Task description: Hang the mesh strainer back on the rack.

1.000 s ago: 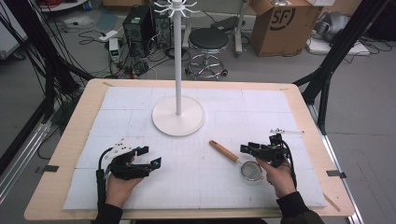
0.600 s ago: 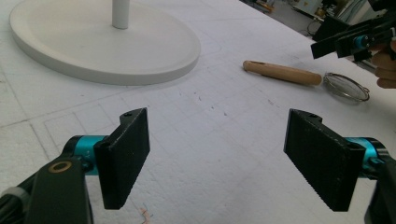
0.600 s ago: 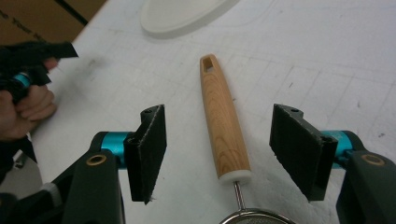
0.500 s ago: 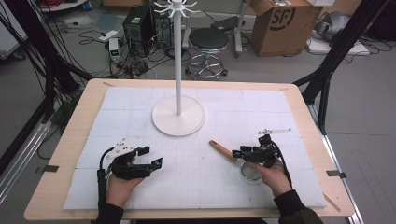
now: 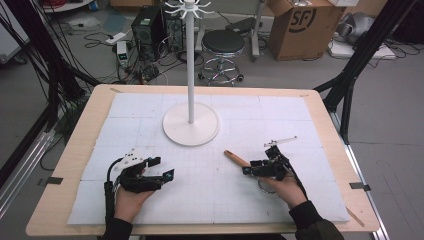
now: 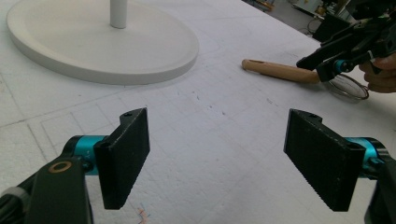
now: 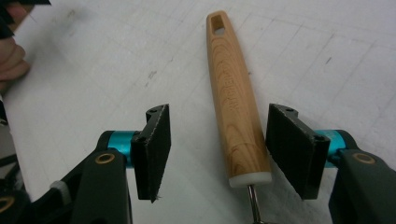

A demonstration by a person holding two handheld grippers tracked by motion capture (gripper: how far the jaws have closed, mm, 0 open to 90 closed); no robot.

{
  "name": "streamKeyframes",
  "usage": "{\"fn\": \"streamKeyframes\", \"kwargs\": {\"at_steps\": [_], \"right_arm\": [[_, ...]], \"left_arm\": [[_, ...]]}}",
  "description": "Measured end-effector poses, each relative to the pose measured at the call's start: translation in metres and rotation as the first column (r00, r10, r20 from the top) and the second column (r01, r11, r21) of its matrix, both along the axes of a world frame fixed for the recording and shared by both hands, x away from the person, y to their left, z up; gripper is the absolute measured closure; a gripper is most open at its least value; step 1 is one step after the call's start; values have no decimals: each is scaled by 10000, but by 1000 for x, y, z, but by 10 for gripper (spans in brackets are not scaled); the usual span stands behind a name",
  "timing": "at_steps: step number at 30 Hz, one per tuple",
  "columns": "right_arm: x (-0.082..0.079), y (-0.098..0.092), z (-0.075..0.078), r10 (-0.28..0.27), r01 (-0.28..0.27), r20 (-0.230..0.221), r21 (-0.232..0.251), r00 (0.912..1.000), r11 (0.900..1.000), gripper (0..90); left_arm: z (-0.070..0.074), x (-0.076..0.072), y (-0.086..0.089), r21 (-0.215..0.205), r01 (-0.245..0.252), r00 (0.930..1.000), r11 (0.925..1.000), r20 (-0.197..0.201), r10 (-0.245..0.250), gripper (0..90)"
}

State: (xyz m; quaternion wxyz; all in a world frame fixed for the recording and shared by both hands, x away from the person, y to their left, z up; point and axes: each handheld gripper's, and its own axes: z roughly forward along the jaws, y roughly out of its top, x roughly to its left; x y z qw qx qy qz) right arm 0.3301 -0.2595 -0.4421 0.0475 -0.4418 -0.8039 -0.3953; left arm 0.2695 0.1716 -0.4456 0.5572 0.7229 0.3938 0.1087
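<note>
The right gripper [image 7: 217,151] has just been closing its fingers, which straddle the strainer's wooden handle [image 7: 233,98] without touching it. The strainer [image 5: 245,162] lies on the counter [image 5: 75,195], right of the white stand [image 5: 191,122]. Left gripper [image 6: 217,158] fingers stand wide, empty.

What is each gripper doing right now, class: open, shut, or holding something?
Left gripper: open, nothing between its jaws.
Right gripper: open, jaws just closing around the strainer's wooden handle, pads not yet touching it.
</note>
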Motion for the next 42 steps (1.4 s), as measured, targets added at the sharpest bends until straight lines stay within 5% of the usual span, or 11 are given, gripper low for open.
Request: {"fn": "streamKeyframes", "kwargs": {"at_steps": [15, 19, 29, 32, 39, 41, 42], "right_arm": [[3, 14, 6, 220, -232, -97, -1527, 9997, 9880, 497], [6, 13, 6, 94, -159, -471, -1402, 9988, 9900, 509], [5, 17, 7, 247, -256, -65, -1992, 9997, 9796, 550], [4, 22, 8, 438, -364, 230, -2588, 9988, 9652, 596], [3, 28, 11, 576, -476, 231, -3102, 9981, 9495, 597], [3, 34, 13, 689, -541, 276, -3652, 9972, 9294, 630], [3, 34, 13, 689, -541, 276, -3652, 9972, 9294, 630]], "left_arm": [[0, 1, -1, 30, 30, 10000, 10000, 6, -30, 230], [-1, 0, -1, 4, 73, 10000, 10000, -30, -73, 230], [-1, 1, -3, 68, 99, 9999, 9999, -70, -99, 230], [-1, 1, -4, 89, 86, 9999, 9999, -55, -86, 230], [-1, 1, -4, 110, 80, 9999, 9999, -67, -79, 228], [-1, 1, -4, 114, 85, 9999, 9999, -68, -84, 228], [-1, 1, -4, 107, 89, 9999, 9999, -70, -88, 228]]}}
